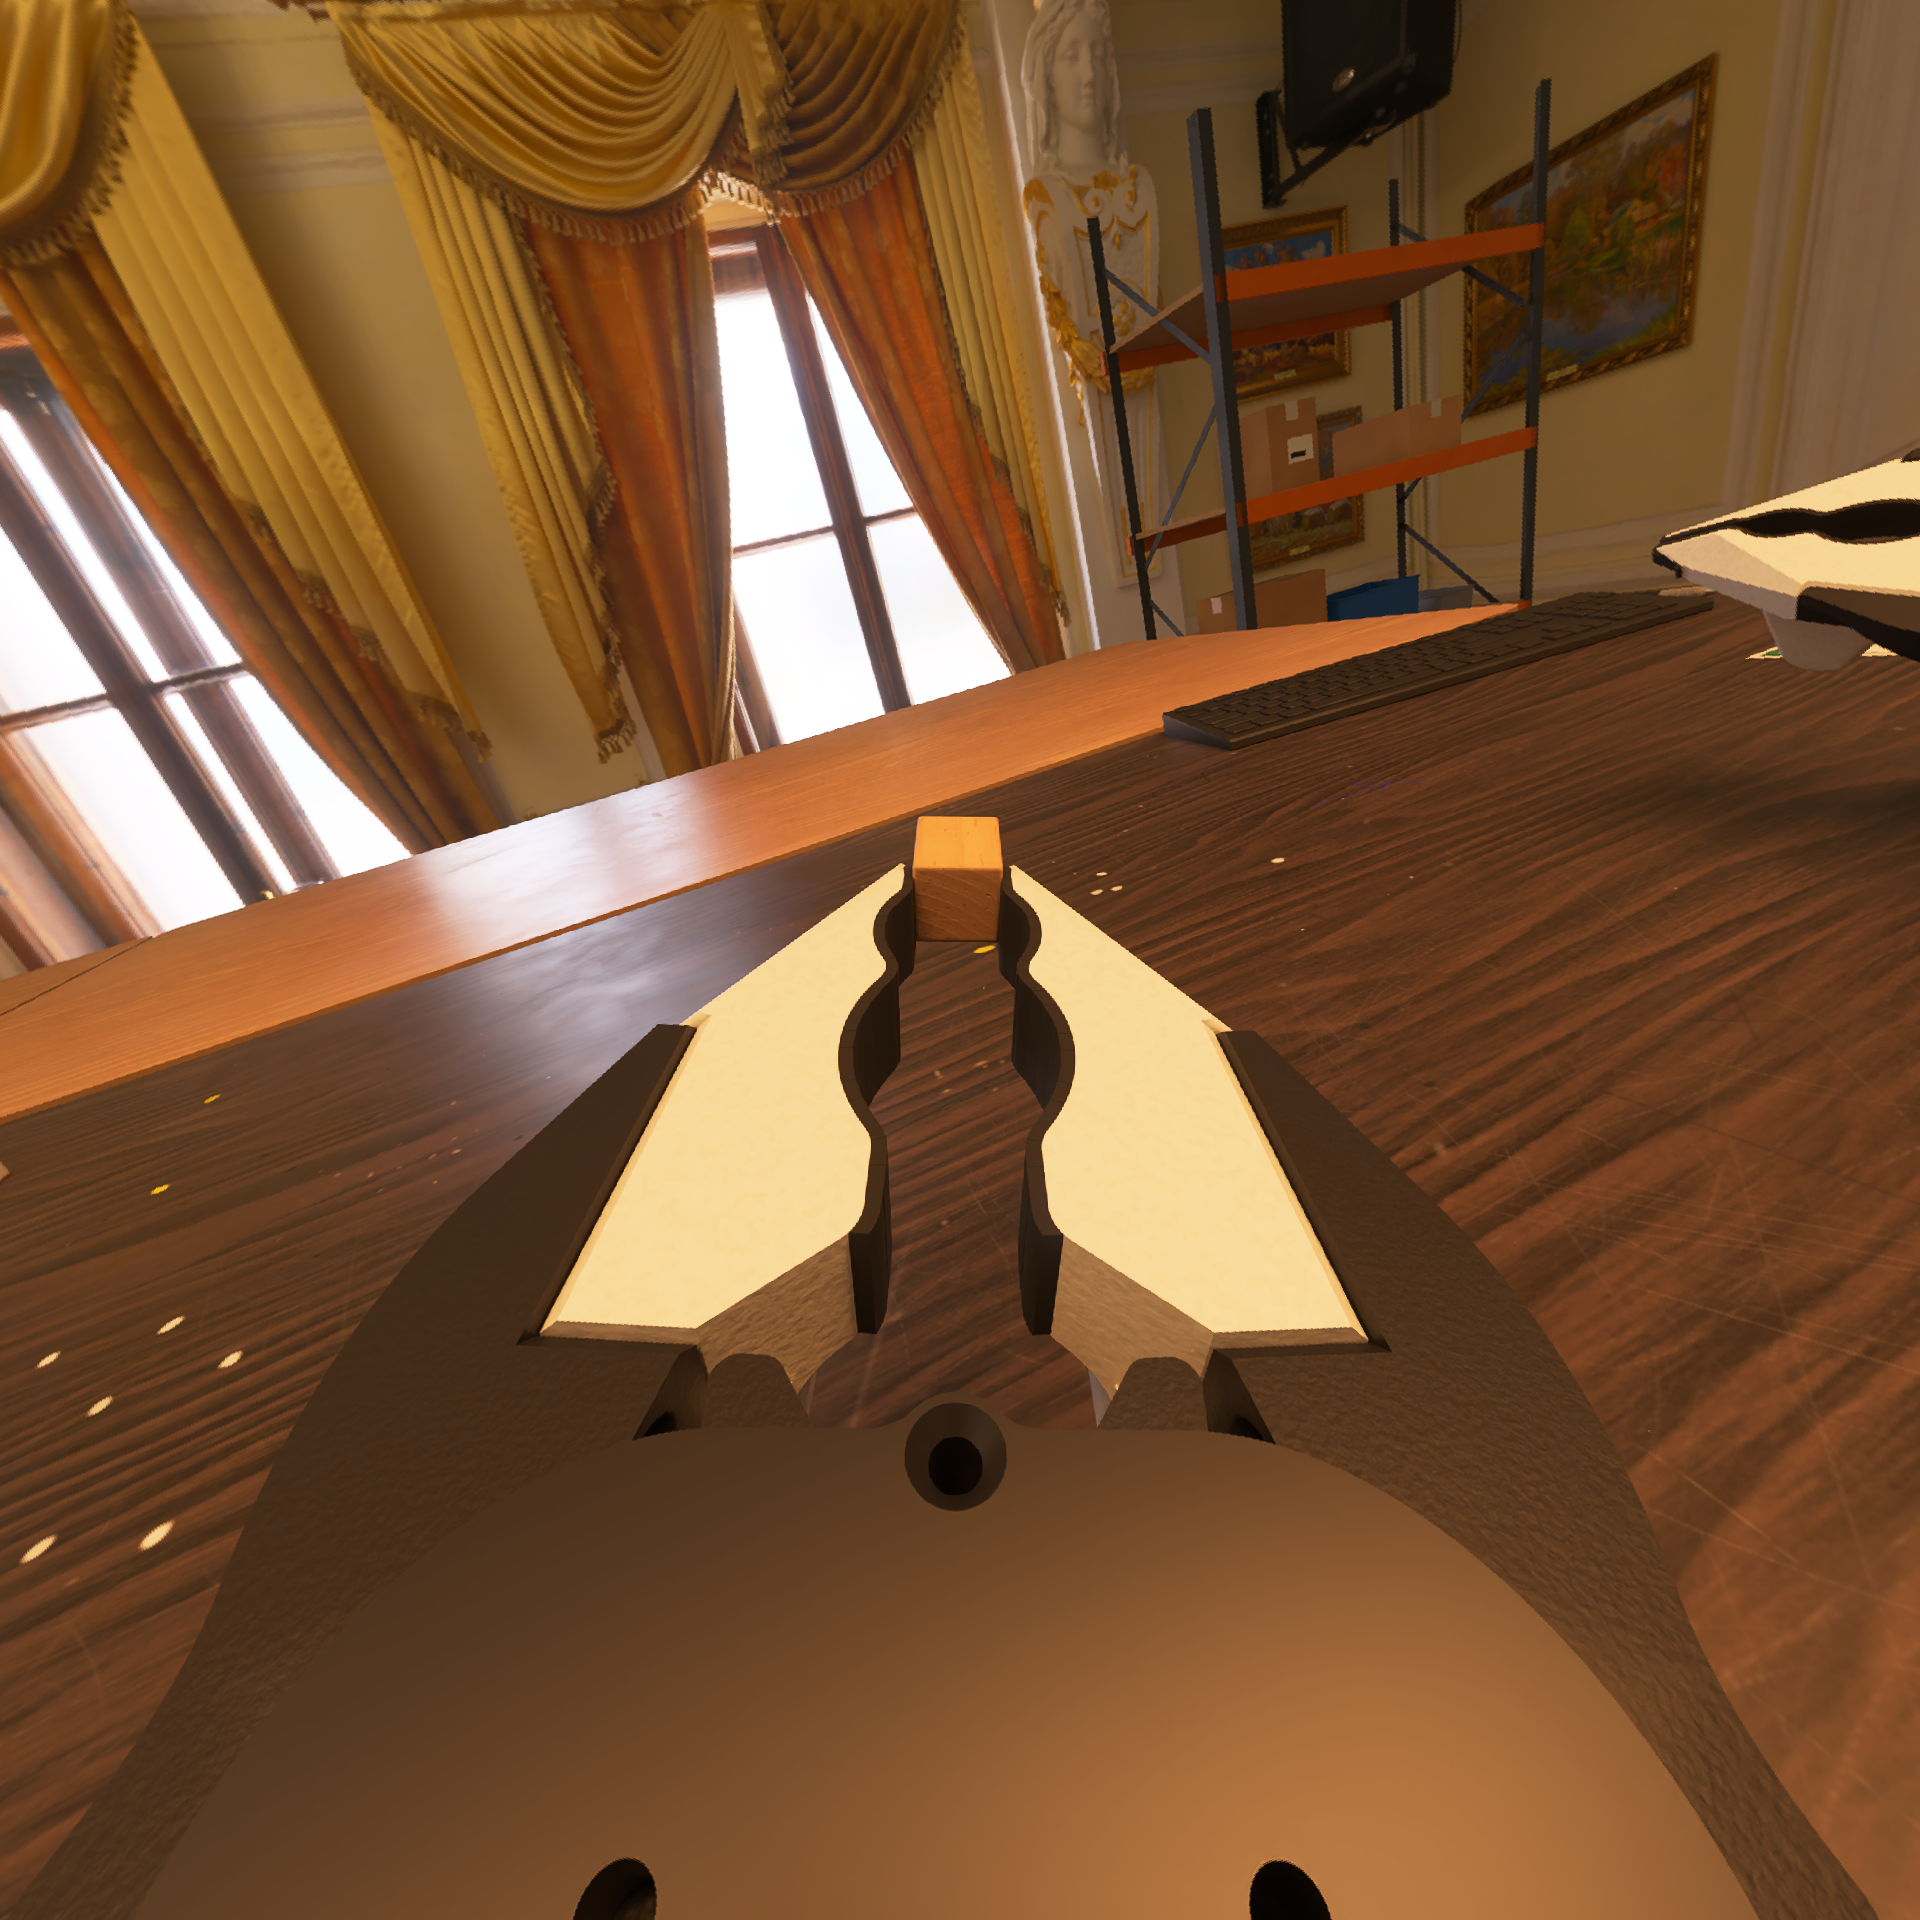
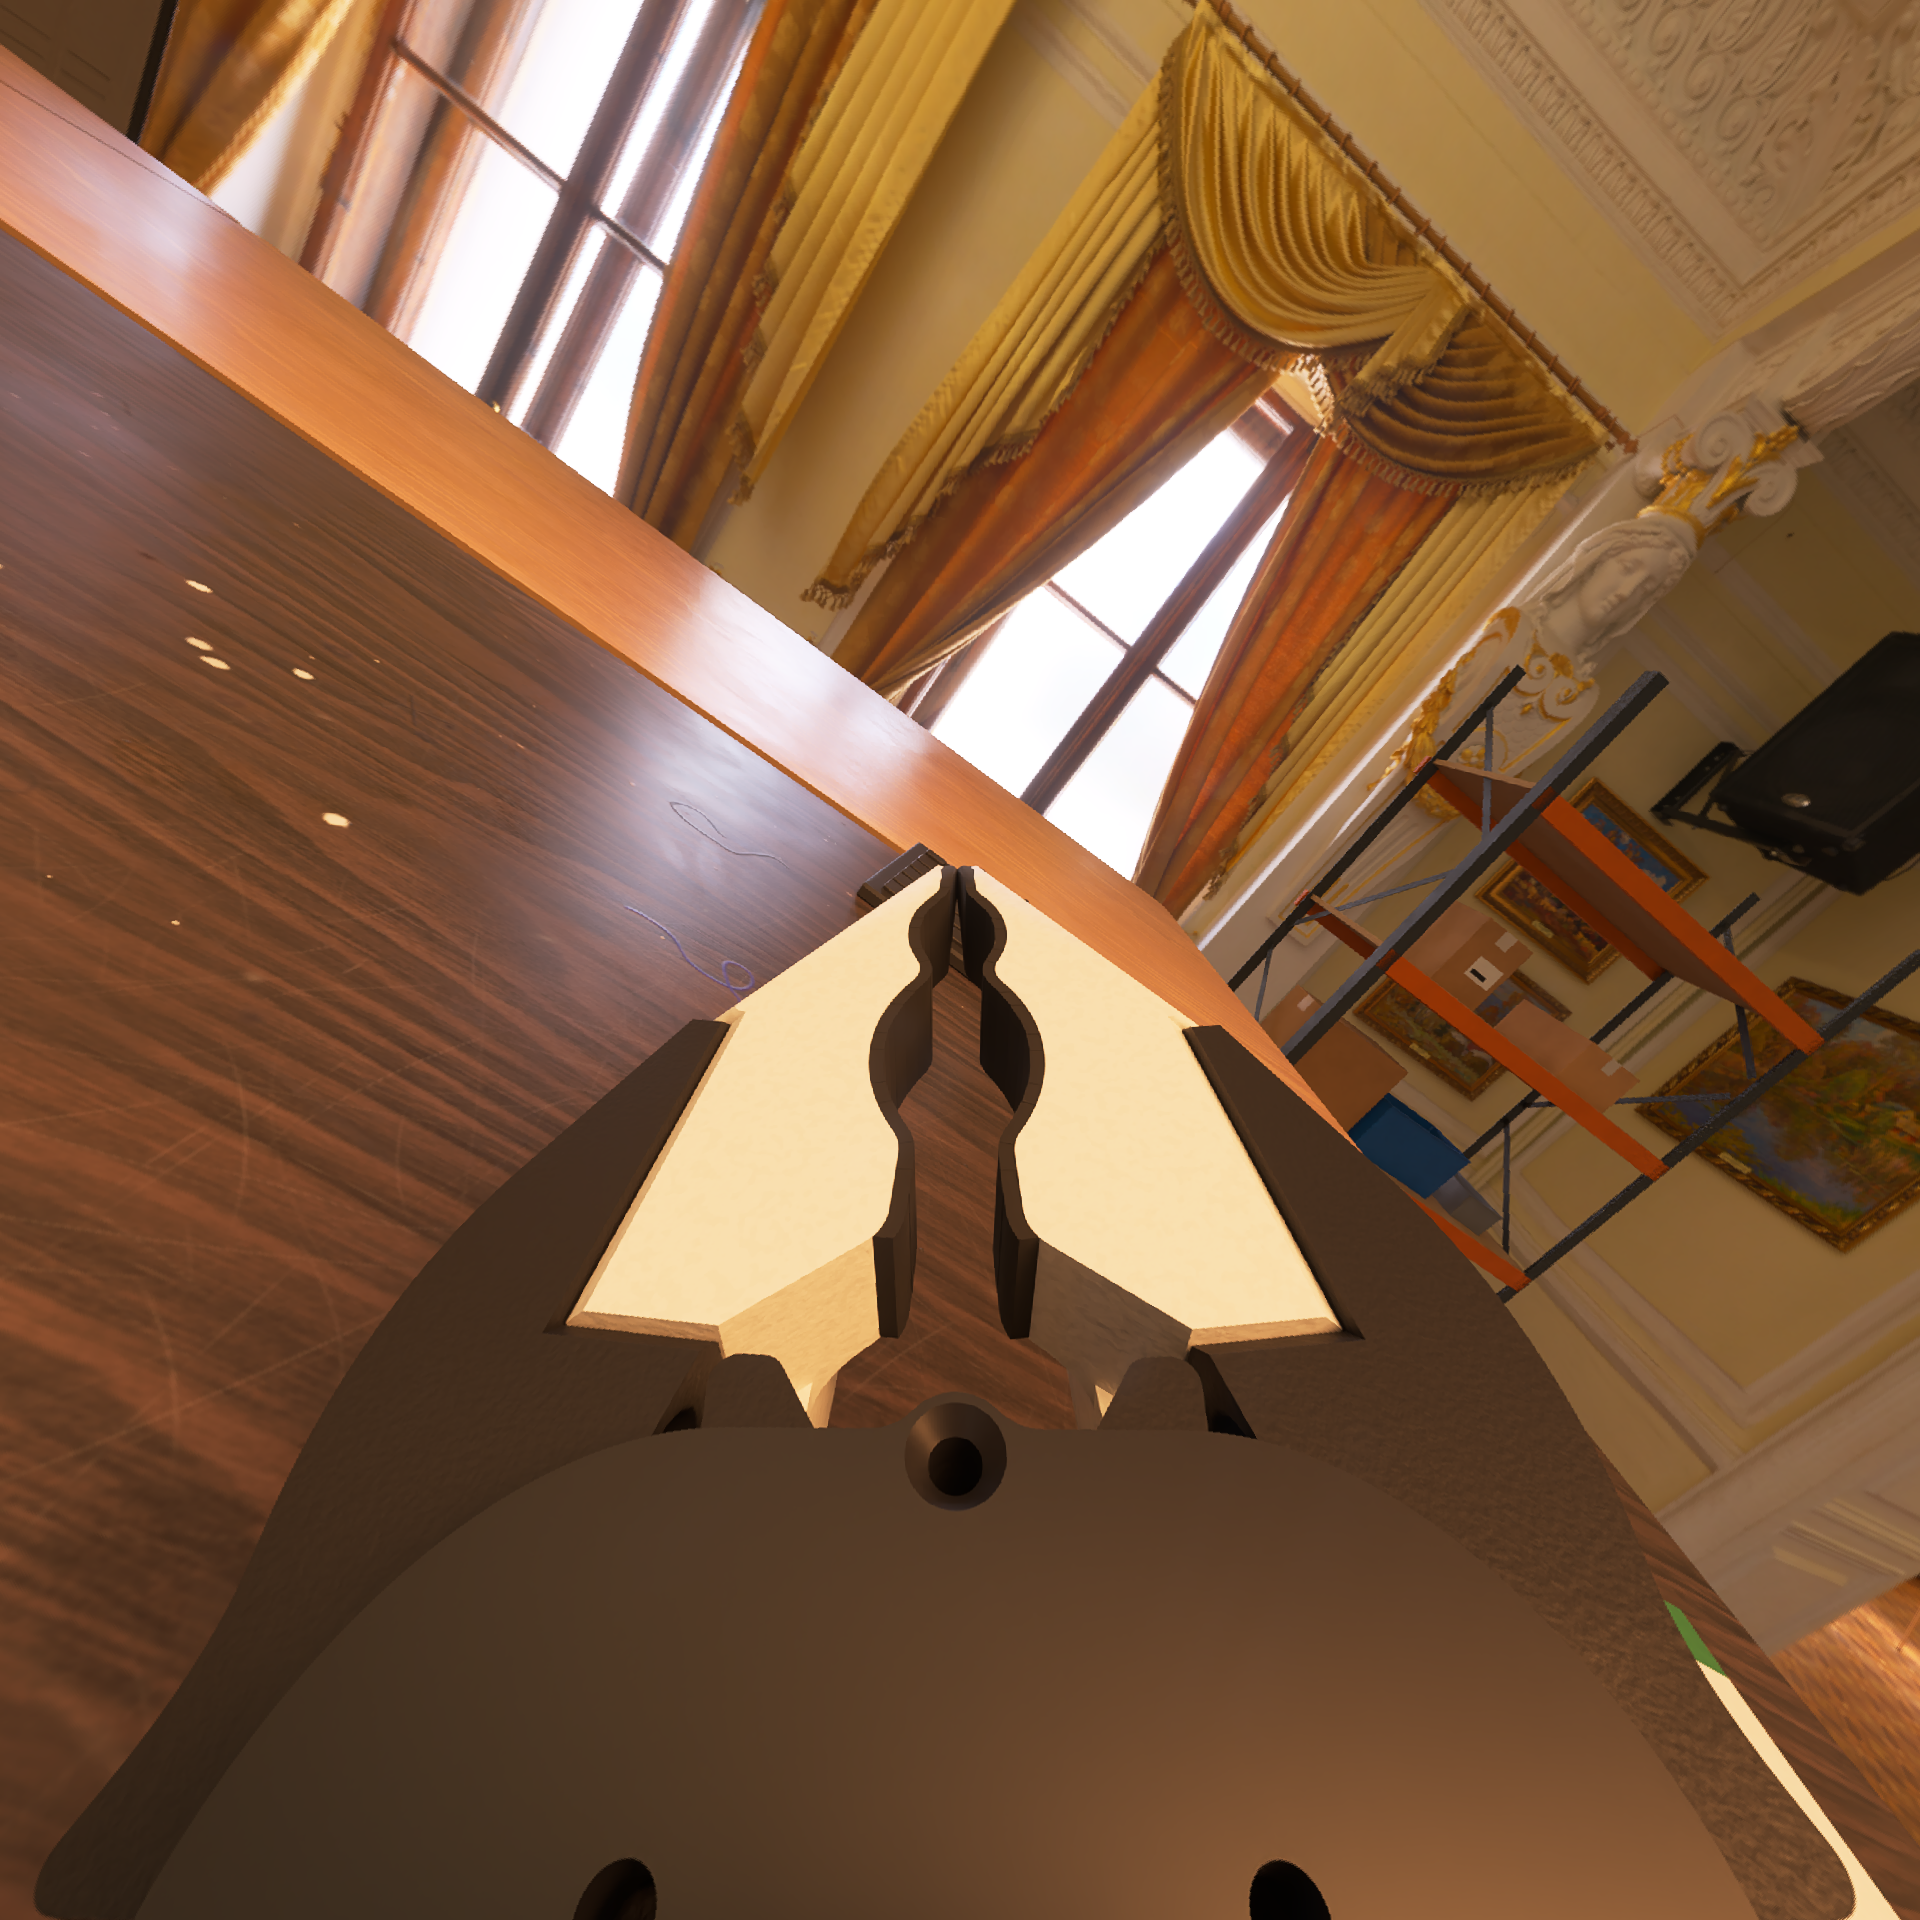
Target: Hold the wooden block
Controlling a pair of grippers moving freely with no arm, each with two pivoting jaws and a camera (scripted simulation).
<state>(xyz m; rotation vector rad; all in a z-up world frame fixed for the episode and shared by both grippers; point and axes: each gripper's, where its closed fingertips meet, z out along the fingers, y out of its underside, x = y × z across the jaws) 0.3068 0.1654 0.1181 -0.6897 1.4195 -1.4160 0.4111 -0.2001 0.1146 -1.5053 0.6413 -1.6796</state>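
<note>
In the left wrist view, the left gripper (image 1: pixel 957 902), a dark brown body with two cream-faced fingers, fills the lower half of the frame and reaches up toward the centre. Its jaws are clamped on the small light-brown wooden block (image 1: pixel 957 878), which sits between the two fingertips just above the middle of the frame, its upper part standing proud of the tips. Whether the block touches the surface below cannot be told. Under it spreads the dark, streaky-grained wooden table (image 1: pixel 1455 1039), with a paler orange band along its far edge. Farther back, at the right of the frame, a flat black keyboard (image 1: pixel 1434 665) lies on the table, and the cream and black right gripper (image 1: pixel 1808 551) pokes in from the right edge above it. Beyond the table stands a metal shelving rack with orange beams (image 1: pixel 1340 364) in the upper right.

In the right wrist view, the right gripper (image 2: pixel 957 883) occupies the lower centre, its jaws clenched with the tips almost meeting and nothing between them. A corner of the keyboard (image 2: pixel 899 878) shows just left of the tips.
</note>
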